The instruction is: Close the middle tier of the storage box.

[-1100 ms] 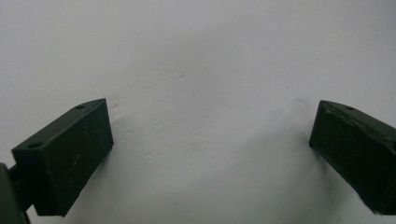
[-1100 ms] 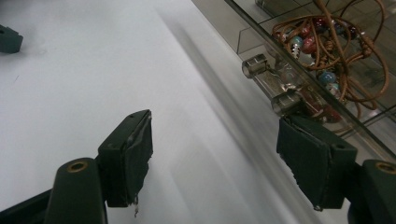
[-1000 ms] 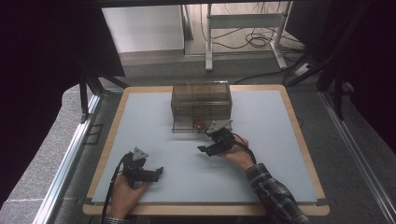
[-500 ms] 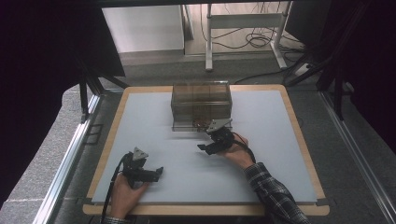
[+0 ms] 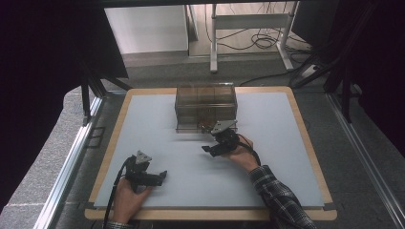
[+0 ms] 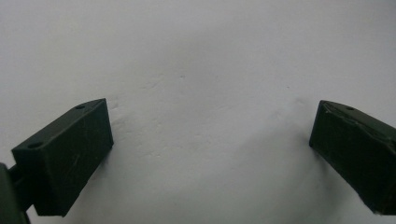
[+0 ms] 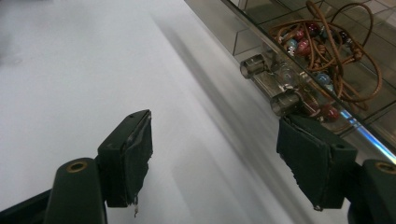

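A smoky clear drawer box (image 5: 206, 106) stands at the back middle of the pale mat (image 5: 153, 129). In the right gripper view its front drawer (image 7: 327, 60) holds a brown cord necklace with coloured beads (image 7: 327, 42) behind a clear bar handle (image 7: 271, 84). My right gripper (image 5: 208, 149) lies just in front of the box, open, nothing between its jaws; one jaw tip is close to the handle. My left gripper (image 5: 163, 177) rests near the mat's front left, open over bare mat (image 6: 205, 116).
A wooden border (image 5: 305, 138) frames the mat. A metal rail (image 5: 67, 167) runs along the left side. Beyond the table stand a white frame's legs (image 5: 248, 28) and loose cables (image 5: 267, 40) on the floor.
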Available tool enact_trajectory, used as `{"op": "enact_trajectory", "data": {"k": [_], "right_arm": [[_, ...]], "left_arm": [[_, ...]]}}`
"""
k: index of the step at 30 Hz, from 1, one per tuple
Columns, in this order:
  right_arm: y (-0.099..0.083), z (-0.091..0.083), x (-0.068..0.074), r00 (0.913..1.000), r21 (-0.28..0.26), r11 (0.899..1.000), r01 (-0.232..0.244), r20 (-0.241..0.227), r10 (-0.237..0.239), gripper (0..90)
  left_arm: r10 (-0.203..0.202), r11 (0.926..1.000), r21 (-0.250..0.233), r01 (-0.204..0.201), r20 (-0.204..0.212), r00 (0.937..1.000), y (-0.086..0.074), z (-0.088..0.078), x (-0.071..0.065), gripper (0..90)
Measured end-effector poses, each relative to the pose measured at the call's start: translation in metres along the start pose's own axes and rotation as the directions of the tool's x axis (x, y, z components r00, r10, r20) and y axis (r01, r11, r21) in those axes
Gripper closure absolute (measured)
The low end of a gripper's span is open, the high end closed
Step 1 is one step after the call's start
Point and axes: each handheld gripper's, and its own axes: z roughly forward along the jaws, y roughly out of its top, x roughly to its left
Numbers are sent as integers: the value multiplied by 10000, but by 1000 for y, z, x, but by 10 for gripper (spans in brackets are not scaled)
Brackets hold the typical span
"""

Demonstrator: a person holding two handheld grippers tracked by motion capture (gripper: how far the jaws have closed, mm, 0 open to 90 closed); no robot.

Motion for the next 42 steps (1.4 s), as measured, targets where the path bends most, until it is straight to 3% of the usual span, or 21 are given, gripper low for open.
{"op": "enact_trajectory", "data": {"k": [42], "right_arm": [[6, 7, -21, 9982, -106, 9991, -409, 428, 413, 253]], "left_arm": [[-1, 10000, -1, 1, -5, 10000, 0, 0, 0, 0]]}}
